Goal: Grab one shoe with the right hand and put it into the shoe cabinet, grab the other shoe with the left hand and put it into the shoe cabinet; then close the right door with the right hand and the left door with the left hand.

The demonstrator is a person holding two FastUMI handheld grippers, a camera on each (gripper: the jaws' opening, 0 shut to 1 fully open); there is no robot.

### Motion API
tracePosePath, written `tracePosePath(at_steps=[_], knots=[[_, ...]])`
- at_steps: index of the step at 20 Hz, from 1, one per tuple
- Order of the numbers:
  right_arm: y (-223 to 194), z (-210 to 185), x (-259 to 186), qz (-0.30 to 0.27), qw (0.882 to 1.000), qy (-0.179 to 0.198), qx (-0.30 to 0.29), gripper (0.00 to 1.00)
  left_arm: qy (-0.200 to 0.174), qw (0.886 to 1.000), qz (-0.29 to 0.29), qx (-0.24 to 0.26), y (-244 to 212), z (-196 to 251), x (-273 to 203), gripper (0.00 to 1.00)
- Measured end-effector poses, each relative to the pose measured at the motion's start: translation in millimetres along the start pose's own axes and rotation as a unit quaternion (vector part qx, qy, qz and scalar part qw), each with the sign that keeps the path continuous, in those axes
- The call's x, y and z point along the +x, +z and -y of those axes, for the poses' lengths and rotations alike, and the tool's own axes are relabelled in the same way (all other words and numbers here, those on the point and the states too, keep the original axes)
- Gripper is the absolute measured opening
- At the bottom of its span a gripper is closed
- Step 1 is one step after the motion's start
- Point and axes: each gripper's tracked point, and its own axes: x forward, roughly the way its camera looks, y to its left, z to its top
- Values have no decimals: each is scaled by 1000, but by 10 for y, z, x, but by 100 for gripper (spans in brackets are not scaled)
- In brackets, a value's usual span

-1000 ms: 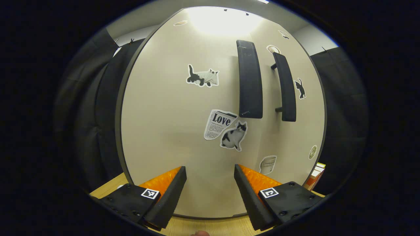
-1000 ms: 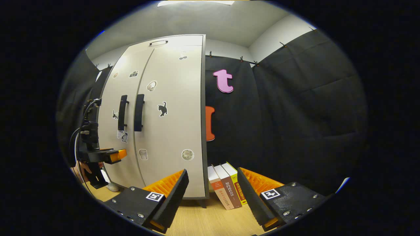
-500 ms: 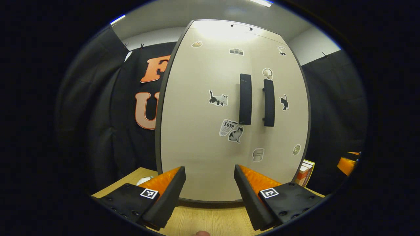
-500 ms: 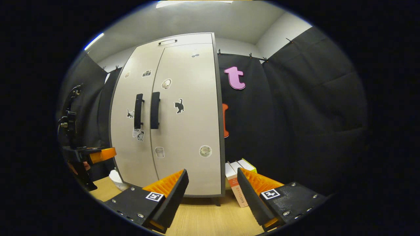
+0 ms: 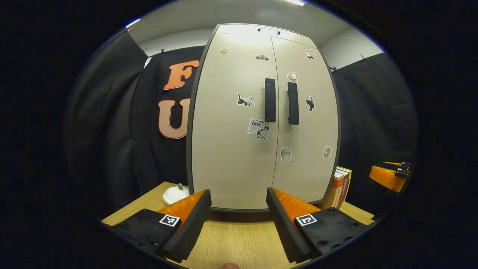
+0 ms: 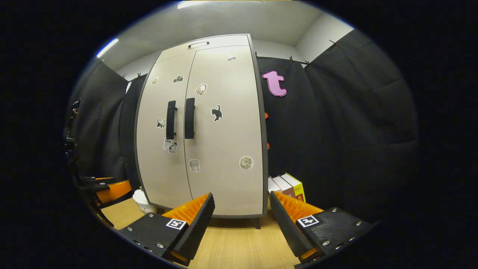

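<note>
Both doors of the shoe cabinet [image 5: 261,123] stand flush shut with no shoe outside it, so I judge the closing step complete; my left gripper [image 5: 239,209] and right gripper [image 6: 242,213] hang open, empty, before it, needing only withdrawal.

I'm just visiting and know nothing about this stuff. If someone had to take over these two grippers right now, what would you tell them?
Left gripper: open, holding nothing, facing the shoe cabinet from a short way back.
Right gripper: open, holding nothing, also facing it.
Left door and right door: both look closed, handles side by side.
Shoes: not on the table; presumably inside.
Left to do: apparently nothing; just confirm the doors are flush.
</note>
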Motion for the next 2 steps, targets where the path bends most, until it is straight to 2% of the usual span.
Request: tracePosePath(at_steps=[2], knots=[[-21,8,-46,3,1000,0,-2,92,-2,1000,-3,-3,-42,33,-90,97]])
